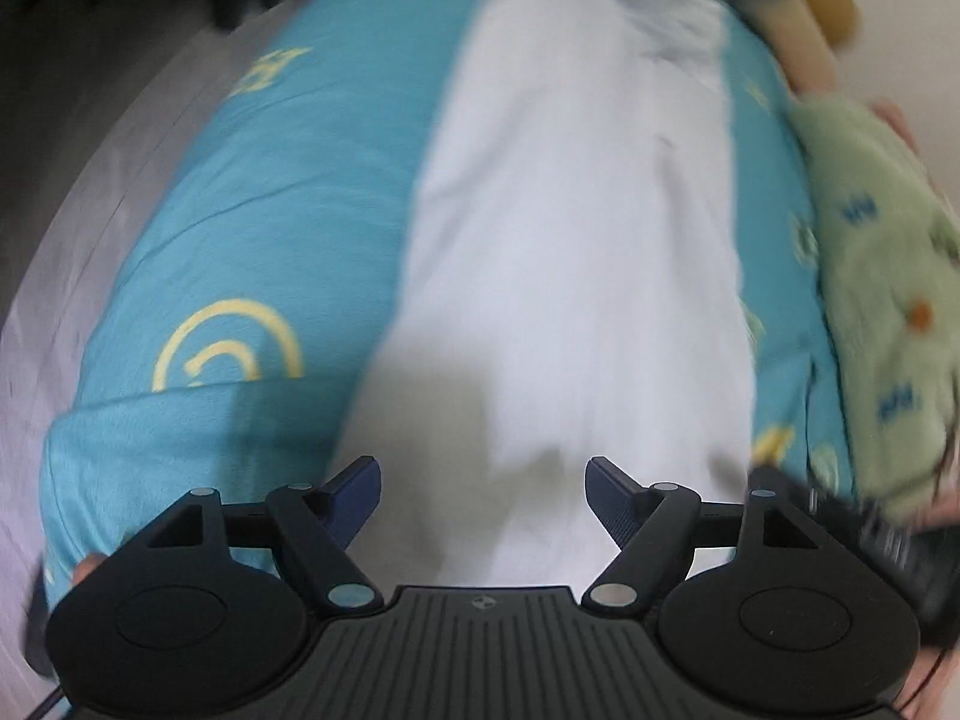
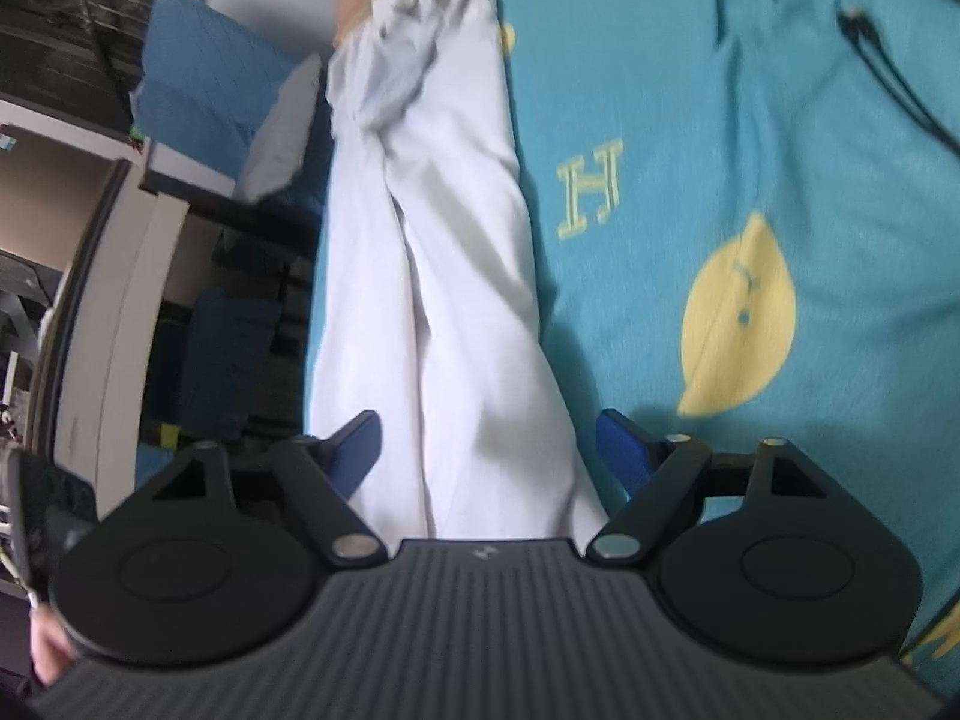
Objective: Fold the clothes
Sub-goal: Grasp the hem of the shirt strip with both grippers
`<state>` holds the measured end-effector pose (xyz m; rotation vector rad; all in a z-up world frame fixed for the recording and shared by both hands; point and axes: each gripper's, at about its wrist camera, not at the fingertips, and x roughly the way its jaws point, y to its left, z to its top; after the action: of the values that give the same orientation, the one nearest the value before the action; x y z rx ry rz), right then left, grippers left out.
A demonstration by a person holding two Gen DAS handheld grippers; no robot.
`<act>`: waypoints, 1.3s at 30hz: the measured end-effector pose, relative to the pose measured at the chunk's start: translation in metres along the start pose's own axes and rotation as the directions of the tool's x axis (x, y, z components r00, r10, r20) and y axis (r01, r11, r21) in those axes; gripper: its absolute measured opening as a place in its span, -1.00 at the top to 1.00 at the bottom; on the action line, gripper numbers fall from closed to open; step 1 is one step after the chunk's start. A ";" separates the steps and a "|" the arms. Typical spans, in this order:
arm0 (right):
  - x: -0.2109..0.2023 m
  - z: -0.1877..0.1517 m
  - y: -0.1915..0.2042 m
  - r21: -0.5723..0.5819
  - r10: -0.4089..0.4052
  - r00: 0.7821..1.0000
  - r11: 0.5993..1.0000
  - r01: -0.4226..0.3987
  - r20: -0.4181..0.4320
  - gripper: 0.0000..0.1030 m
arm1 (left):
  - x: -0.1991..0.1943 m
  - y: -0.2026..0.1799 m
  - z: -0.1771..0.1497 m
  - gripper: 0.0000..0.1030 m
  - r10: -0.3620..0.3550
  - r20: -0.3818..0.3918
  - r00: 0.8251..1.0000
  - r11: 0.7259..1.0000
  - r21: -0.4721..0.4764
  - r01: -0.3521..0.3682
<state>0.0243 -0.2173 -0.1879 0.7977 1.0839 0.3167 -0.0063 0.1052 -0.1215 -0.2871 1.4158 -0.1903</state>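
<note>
We are holding both grippers low over a pair of white trousers (image 2: 444, 276) lying lengthwise on a teal bedsheet (image 2: 750, 150) printed with yellow letters and shapes. In the right wrist view the garment is running from 6 o'clock up toward 12 o'clock, the two legs lying side by side with a seam line between them and a bunched, gathered end at the top. The right gripper (image 2: 487, 444) is standing wide open, its blue-padded fingers straddling the near end of the trousers and gripping nothing. The left gripper (image 1: 483, 495) is likewise spread open over the same white cloth, empty.

As for progress, we are judging the trousers to be laid out long and narrow — possibly already folded leg over leg, possibly just stretched flat; the blur is not letting us settle it. No crosswise fold is showing, so bringing one end over the other looks to be what is left.

The surface is a soft bed, wrinkling a little under the sheet. In the left wrist view, a pale green plush blanket (image 1: 888, 228) with small prints is lying at 3 o'clock, just beside the trousers. In the right wrist view, a black cable (image 2: 888, 72) is trailing across the sheet at 1 o'clock, and at 9 o'clock the bed edge is dropping off toward pale furniture (image 2: 114, 276) and a blue quilted cover (image 2: 198, 78).
</note>
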 end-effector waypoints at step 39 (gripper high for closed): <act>-0.095 -0.018 0.064 -0.118 0.057 0.987 0.992 -0.039 0.151 0.89 | -0.130 0.028 0.011 0.95 -0.234 0.312 0.921 0.927 -0.215 0.309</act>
<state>-0.0256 -0.2220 -0.0832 0.7346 0.8947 0.3491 -0.0157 0.1720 -0.0058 -0.7066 1.1106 -0.1839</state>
